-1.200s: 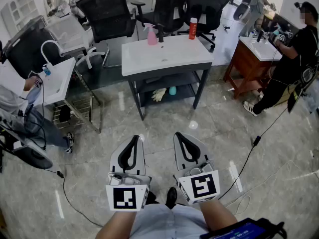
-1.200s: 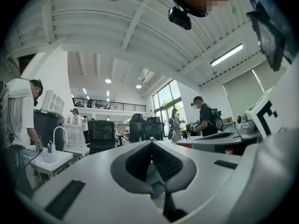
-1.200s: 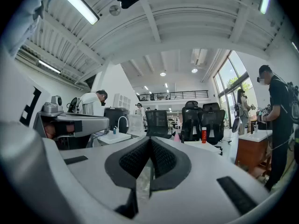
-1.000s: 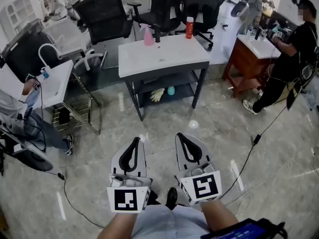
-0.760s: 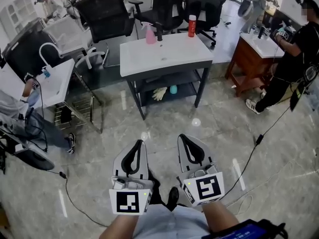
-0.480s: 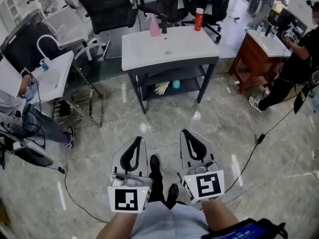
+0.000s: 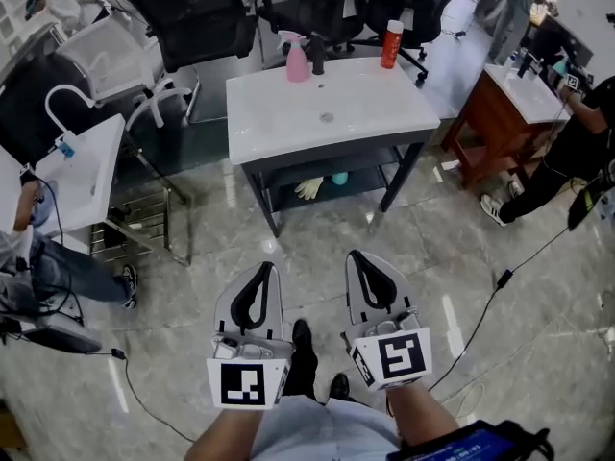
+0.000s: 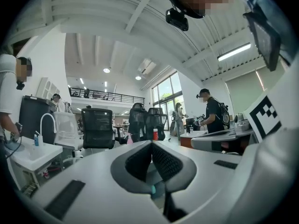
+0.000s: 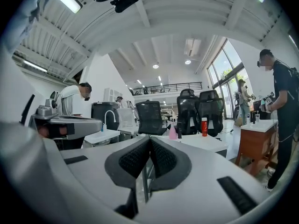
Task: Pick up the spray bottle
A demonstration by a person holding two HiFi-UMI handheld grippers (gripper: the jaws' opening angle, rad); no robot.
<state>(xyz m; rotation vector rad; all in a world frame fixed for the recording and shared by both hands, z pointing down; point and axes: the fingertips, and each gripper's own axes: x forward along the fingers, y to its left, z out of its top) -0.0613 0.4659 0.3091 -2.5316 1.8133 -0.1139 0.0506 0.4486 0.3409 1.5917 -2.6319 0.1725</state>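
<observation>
Spray bottle [image 7: 297, 58], pink, stands upright at back edge of white counter [image 7: 279, 123], just left of black tap [image 7: 317, 54]. Red bottle [image 7: 390, 44] sits at back-right corner. Gloves [image 7: 308, 188] lie on shelf [image 7: 370, 175] under counter. In foreground, over marble floor [image 7: 192, 286] and well apart from counter: left gripper [image 7: 261, 269], jaws pressed together w/ nothing btwn them; right gripper [image 7: 357, 257] just beside it, jaws likewise together, empty. Both point toward counter. Far right, person in black [image 7: 577, 142] stands by wooden cabinet [image 7: 490, 113].
</observation>
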